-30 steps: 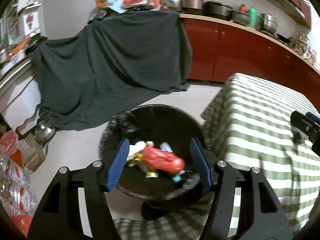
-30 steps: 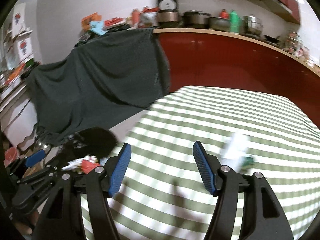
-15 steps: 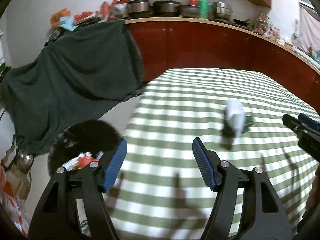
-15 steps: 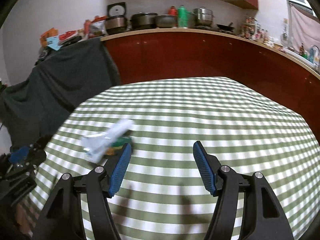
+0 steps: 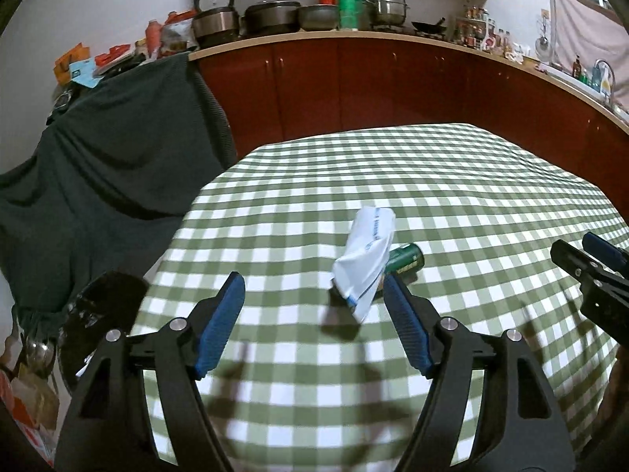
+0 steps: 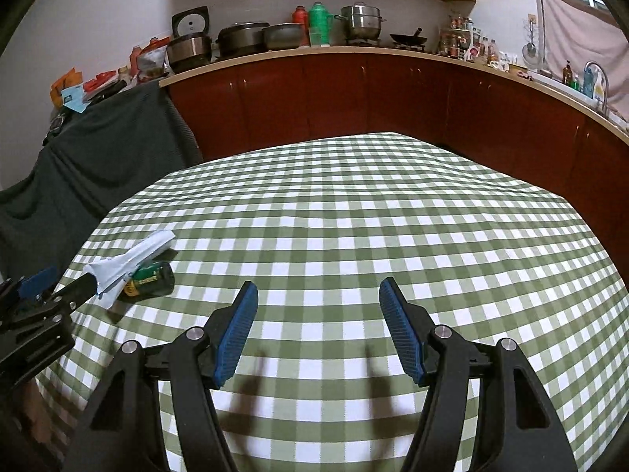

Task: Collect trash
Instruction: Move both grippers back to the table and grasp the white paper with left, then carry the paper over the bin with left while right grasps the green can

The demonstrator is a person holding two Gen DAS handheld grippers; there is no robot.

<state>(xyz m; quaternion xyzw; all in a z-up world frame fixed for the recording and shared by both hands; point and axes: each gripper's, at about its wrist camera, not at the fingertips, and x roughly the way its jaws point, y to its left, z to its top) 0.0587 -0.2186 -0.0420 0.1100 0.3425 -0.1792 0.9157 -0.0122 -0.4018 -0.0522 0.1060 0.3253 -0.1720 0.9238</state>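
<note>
Now both grippers' jaws gape wide, empty.

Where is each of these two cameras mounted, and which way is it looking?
Left wrist view: sits on the left claw, looking forward and down over the checked tablecloth at a white wrapper and green can; its open blue fingers show, plus the right claw at the edge.
Right wrist view: sits on the right claw, facing bare cloth; the left claw shows at the left edge.
Shared: wrapper, can, cloth, red cabinets.

One white wrapper (image 5: 365, 259), one green can (image 5: 407, 259), two grippers
</note>
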